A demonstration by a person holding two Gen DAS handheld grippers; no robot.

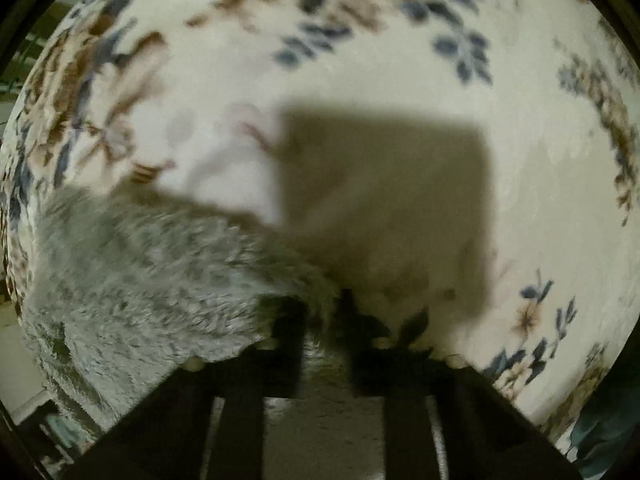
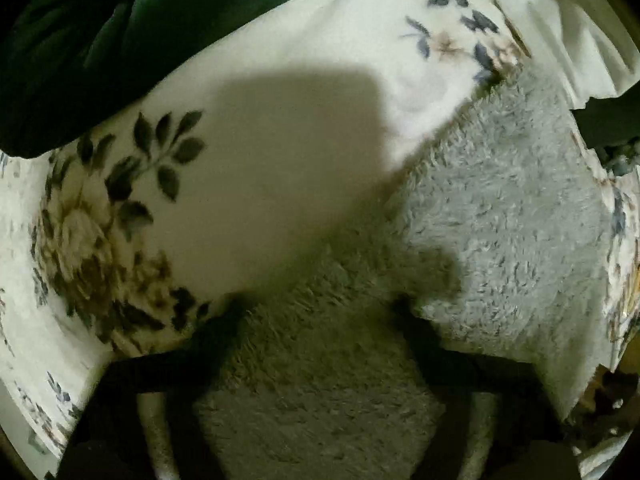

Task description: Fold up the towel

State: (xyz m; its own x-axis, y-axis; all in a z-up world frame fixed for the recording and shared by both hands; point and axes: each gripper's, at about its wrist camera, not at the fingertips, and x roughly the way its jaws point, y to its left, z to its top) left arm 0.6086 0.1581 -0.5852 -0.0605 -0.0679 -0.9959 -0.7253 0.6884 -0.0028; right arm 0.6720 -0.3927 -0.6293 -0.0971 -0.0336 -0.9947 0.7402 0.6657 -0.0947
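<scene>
Left wrist view: our left gripper (image 1: pixel 326 312) sits bottom centre, fingers dark and blurred. The gap between them is narrow, with a strip of grey towel (image 1: pixel 132 276) pinched in it. The towel fills the lower left of the frame and its far edge is smeared by motion blur. The floral sheet (image 1: pixel 540 184) covers the rest, and a blocky shadow (image 1: pixel 384 200) in the centre hides its detail.

Right wrist view: our right gripper (image 2: pixel 320 312) is at bottom centre, fingers spread wide with towel (image 2: pixel 512 216) pile between and under them. We can't tell whether they actually grip it. The towel runs from bottom centre to the upper right. Dark green fabric (image 2: pixel 120 40) takes the upper left, cut off by the lens rim.
</scene>
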